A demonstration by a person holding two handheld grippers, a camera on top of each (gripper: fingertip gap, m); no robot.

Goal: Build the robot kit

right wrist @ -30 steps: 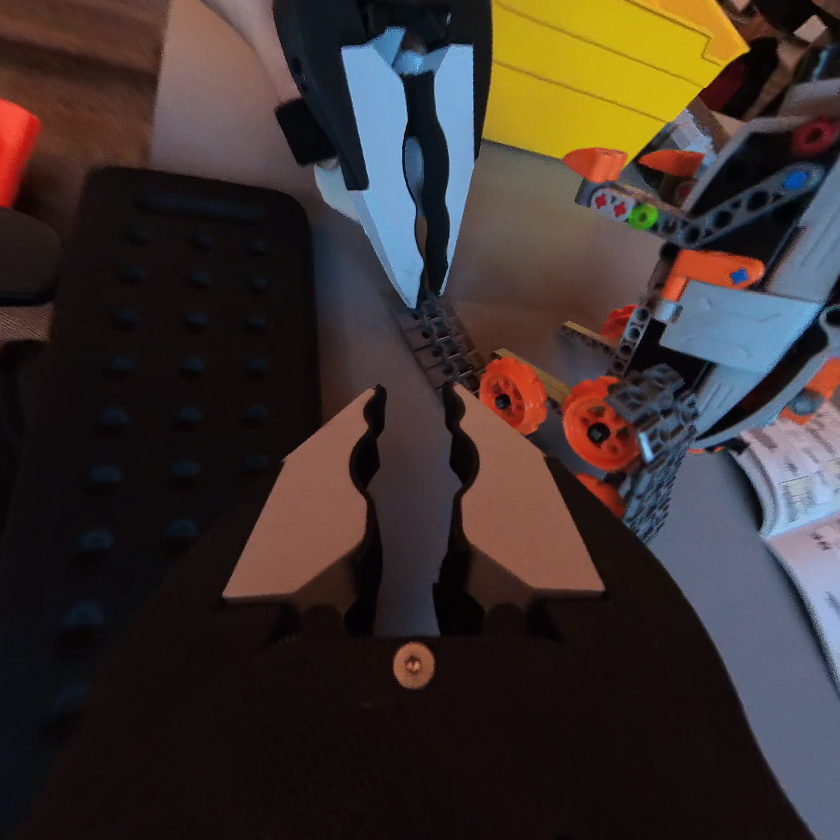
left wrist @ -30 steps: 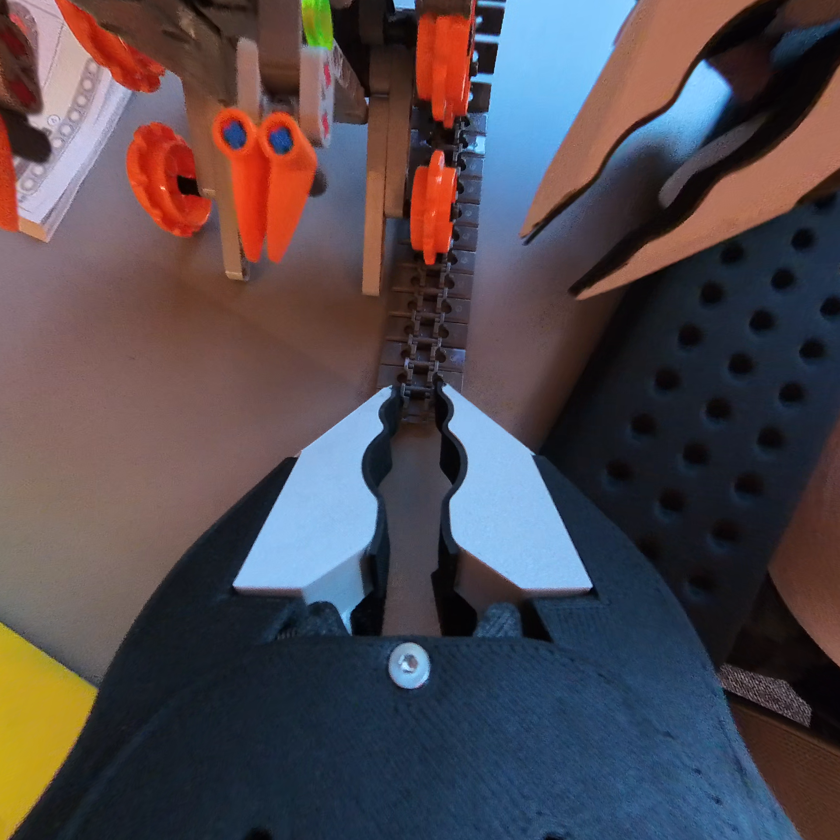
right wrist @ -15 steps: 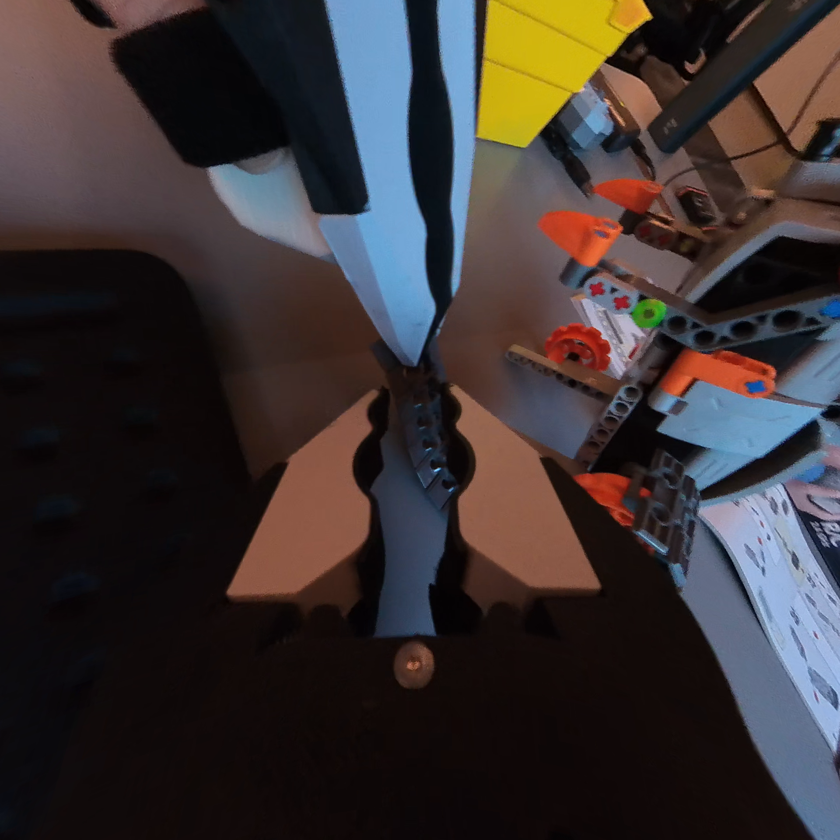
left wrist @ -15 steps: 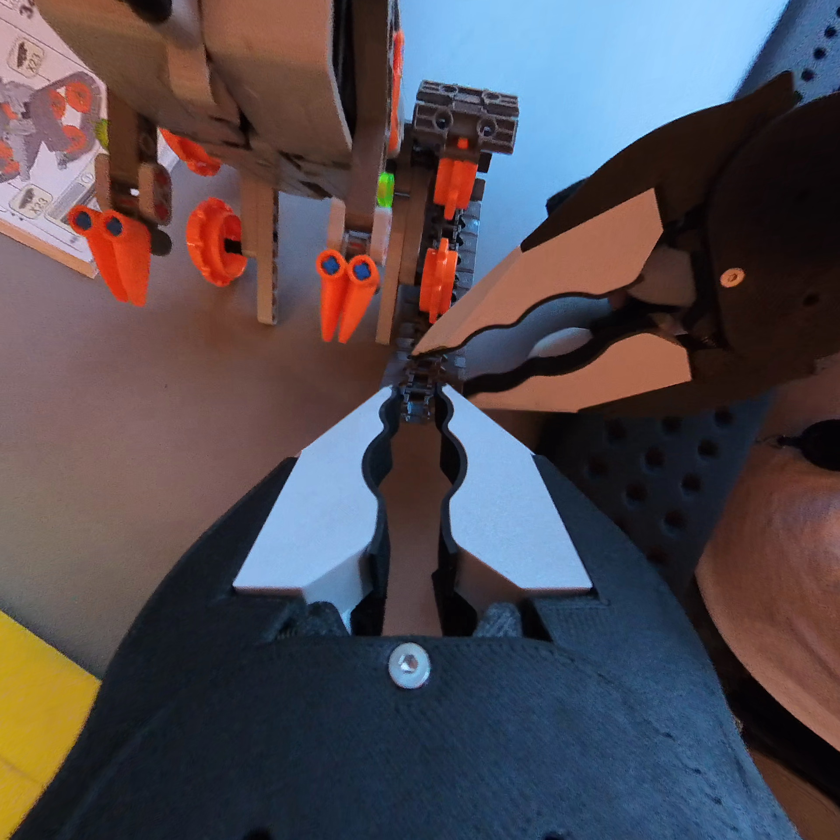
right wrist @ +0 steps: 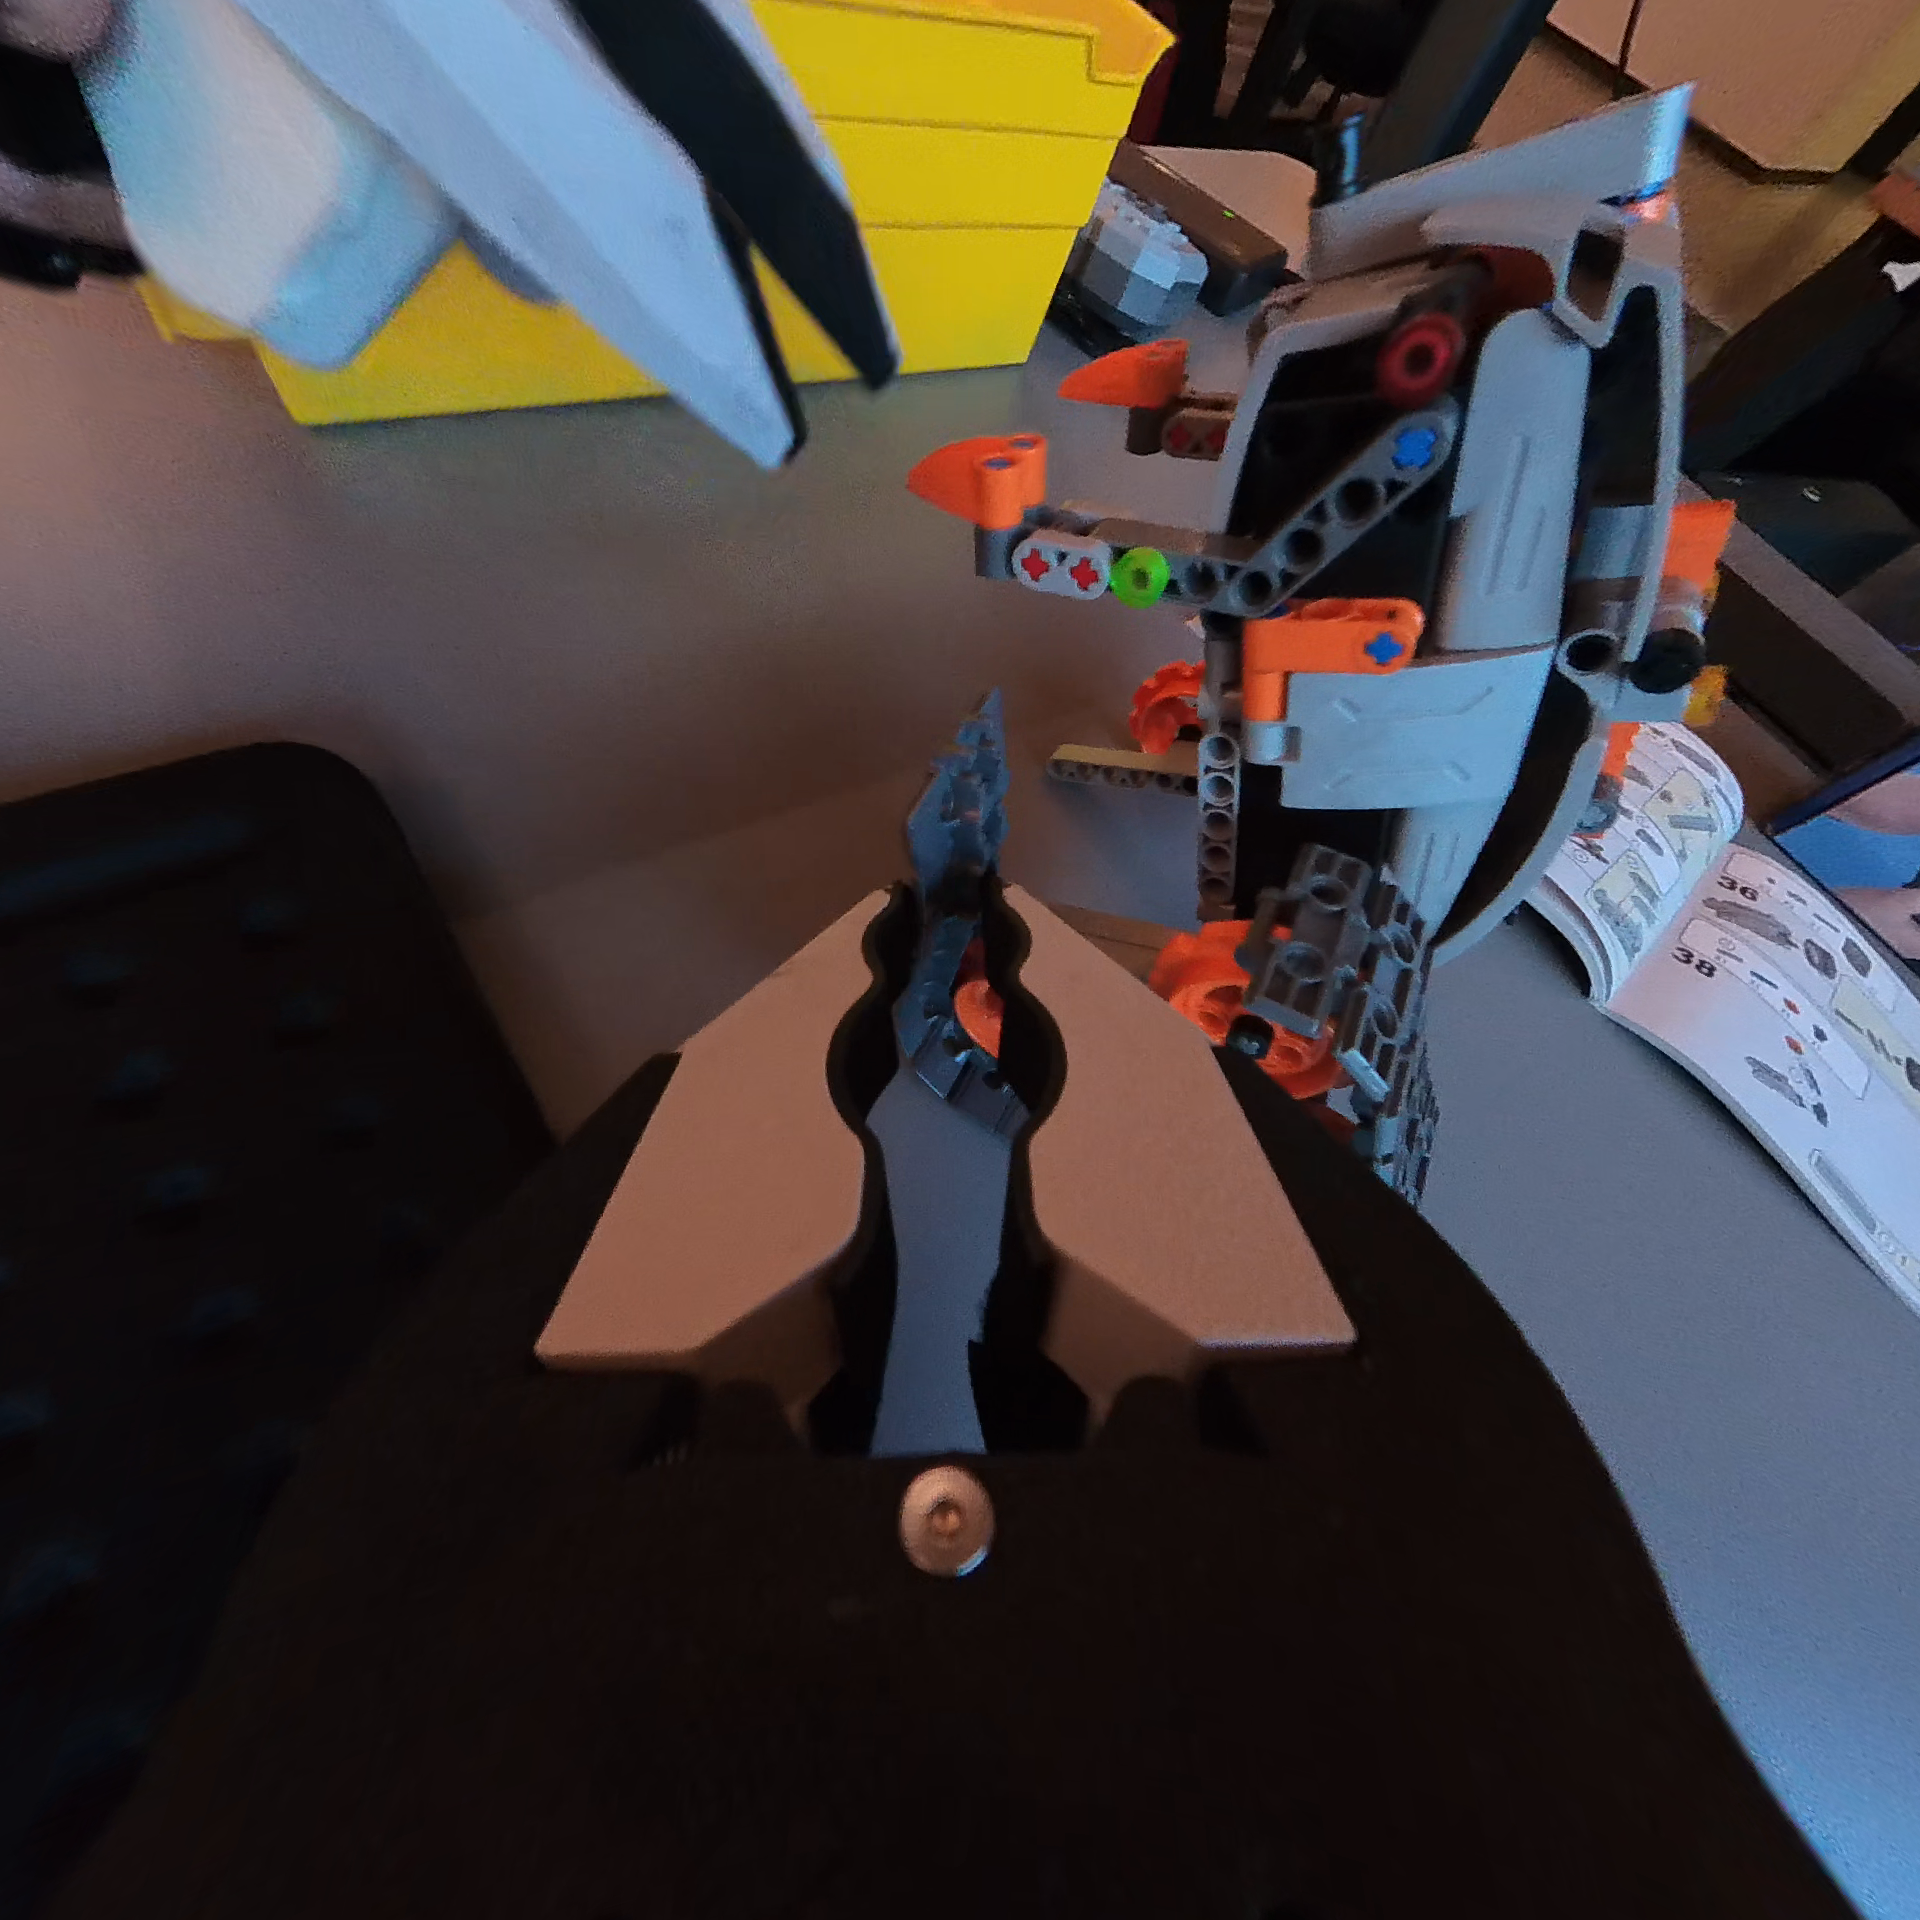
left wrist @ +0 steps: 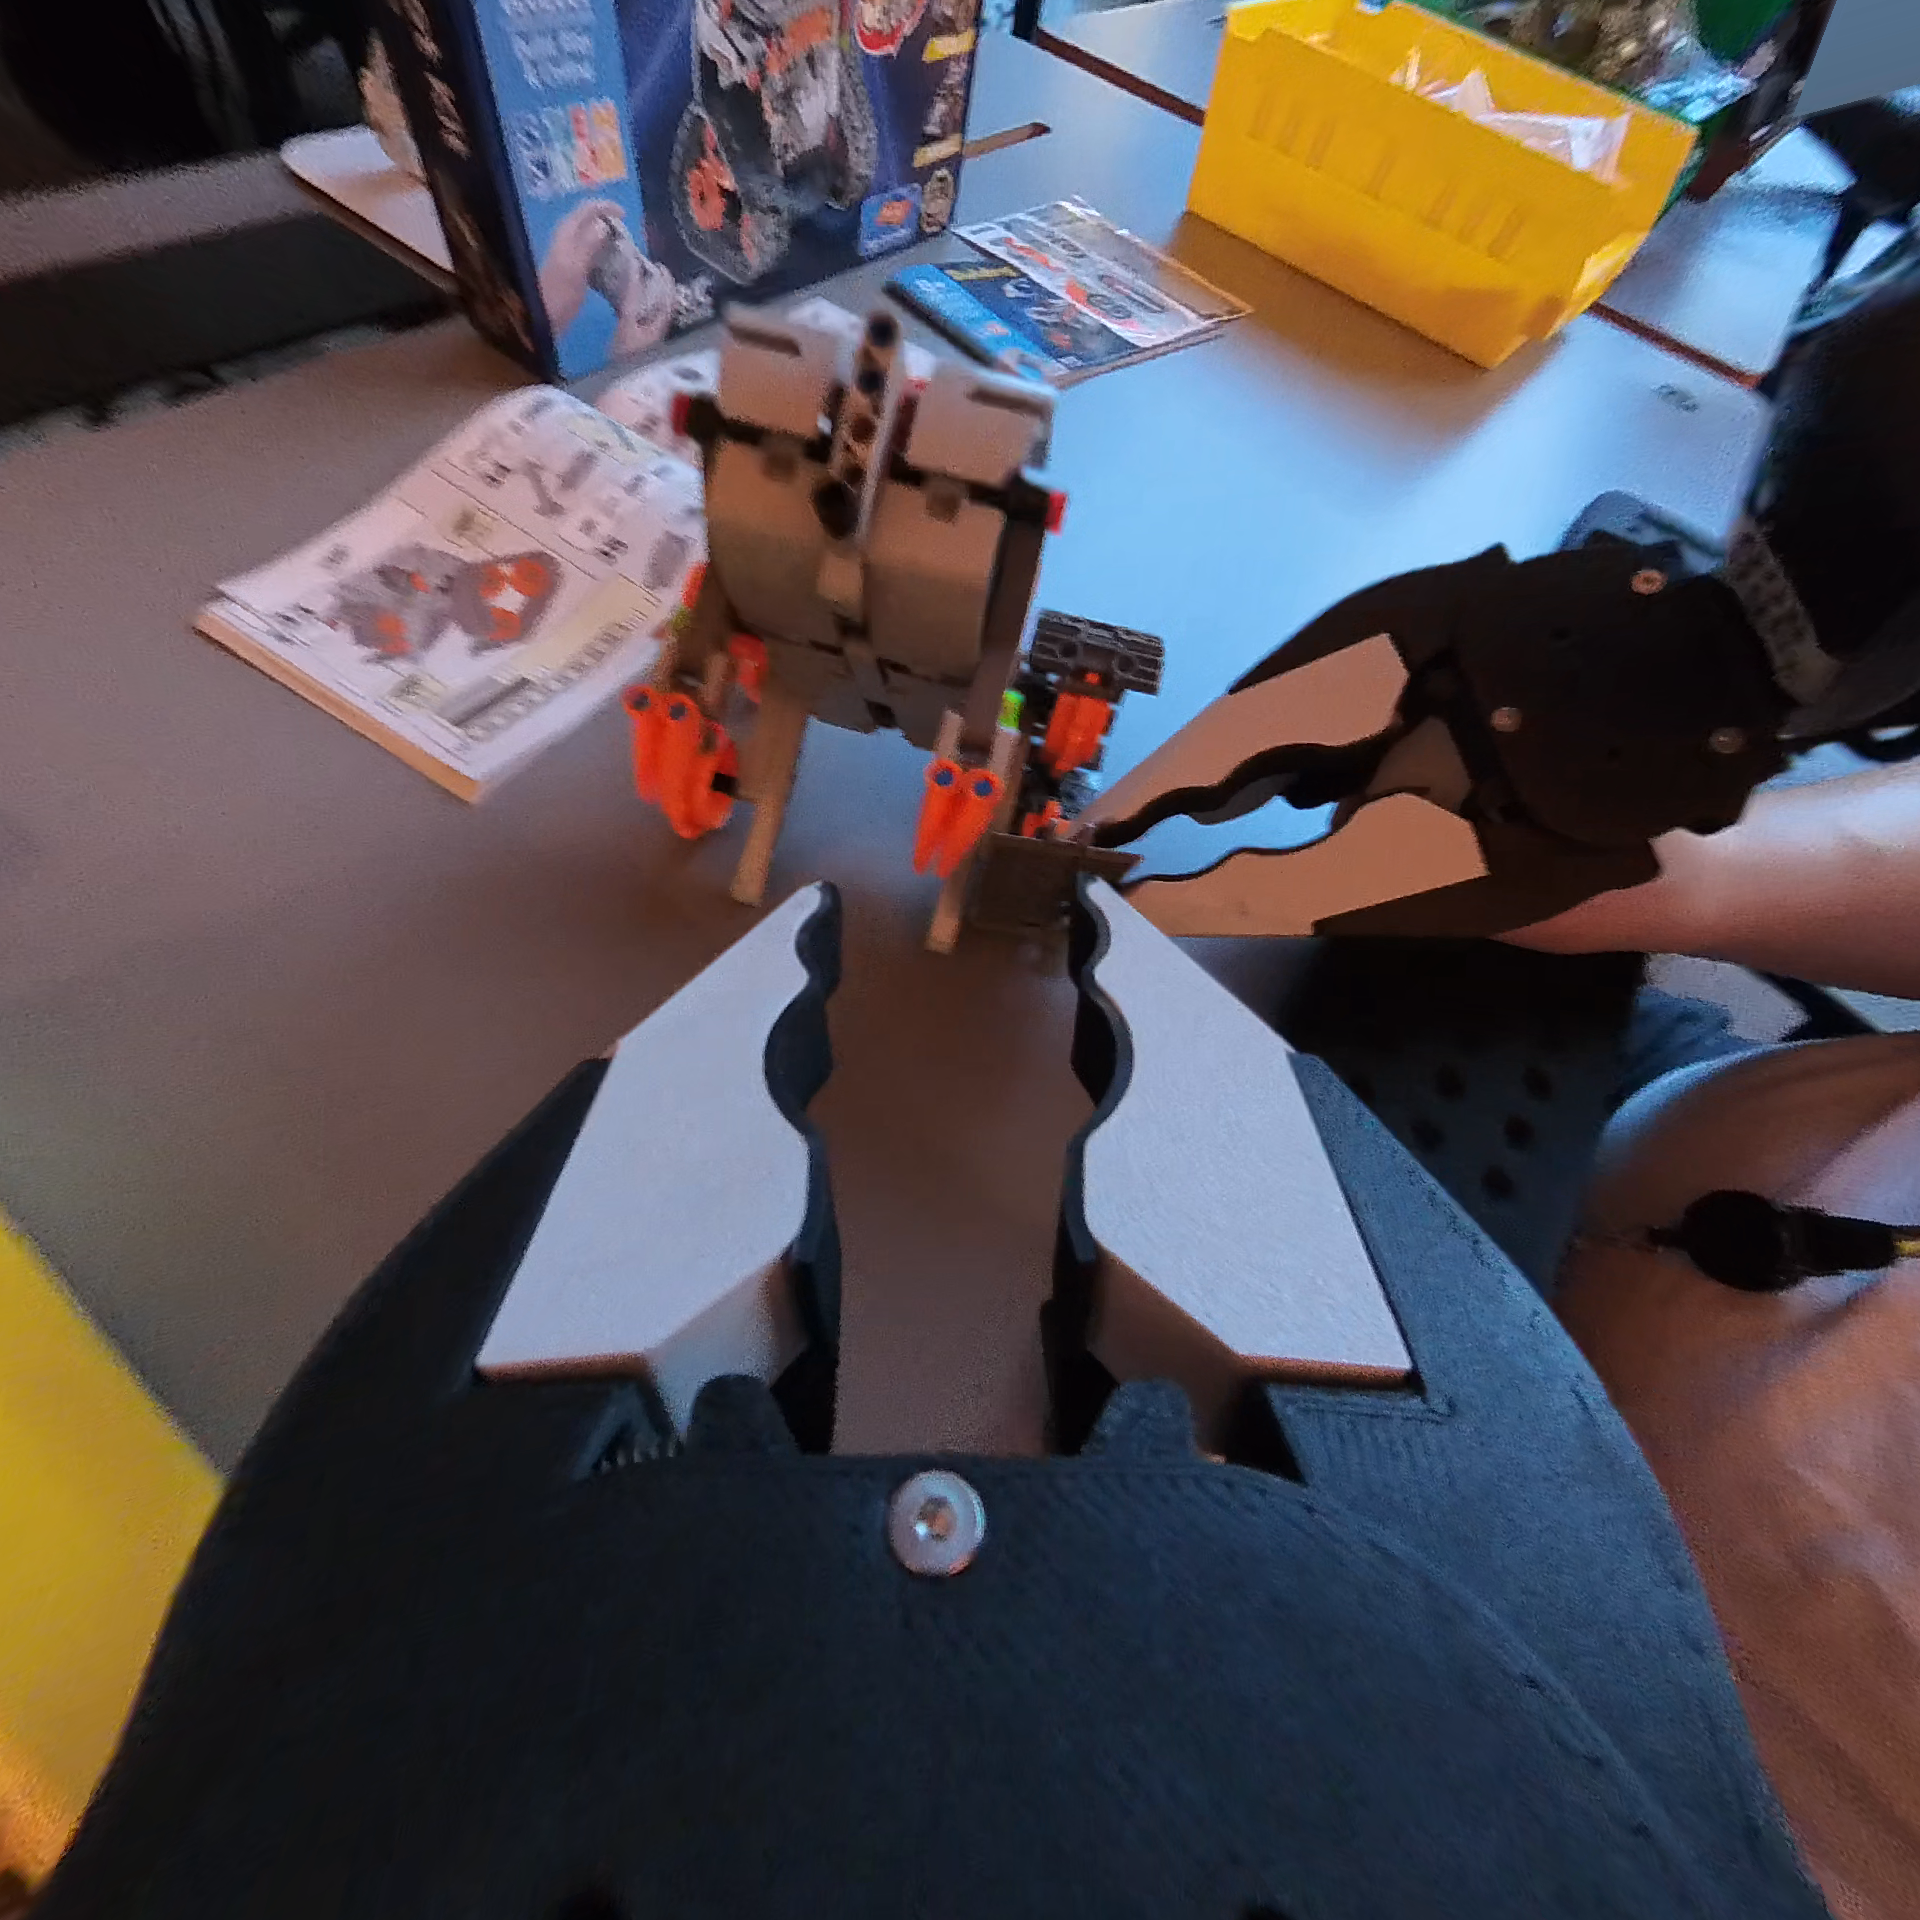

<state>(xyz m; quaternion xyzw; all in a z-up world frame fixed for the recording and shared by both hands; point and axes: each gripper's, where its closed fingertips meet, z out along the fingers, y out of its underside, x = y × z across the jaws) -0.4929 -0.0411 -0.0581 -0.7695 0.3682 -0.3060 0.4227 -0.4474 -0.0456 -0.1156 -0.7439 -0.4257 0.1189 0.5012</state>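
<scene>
A grey and orange building-brick model (left wrist: pixel 873 540) stands upright on the grey table (left wrist: pixel 260 935). It also shows in the right wrist view (right wrist: pixel 1455 623). My right gripper (right wrist: pixel 956 899) is shut on the loose end of a dark grey track chain (right wrist: pixel 966 810) that runs from the model's base. From the left wrist view, that gripper (left wrist: pixel 1107 847) pinches the chain (left wrist: pixel 1023 883) from the right. My left gripper (left wrist: pixel 951 904) is open and empty, just in front of the chain and the model's orange claws (left wrist: pixel 951 821). In the right wrist view it (right wrist: pixel 826 410) hovers above, blurred.
An open instruction booklet (left wrist: pixel 457 613) lies left of the model, the set's box (left wrist: pixel 675 156) and a leaflet (left wrist: pixel 1070 281) behind it. A yellow bin (left wrist: pixel 1403 197) stands at the back right. A black perforated mat (left wrist: pixel 1455 1091) and a person's forearm (left wrist: pixel 1766 873) are at the right. Some 8 cm of space lies between my two pairs of fingers.
My left gripper has let go of the track chain, opened and drawn back and up. My right gripper has moved in and shut on the chain.
</scene>
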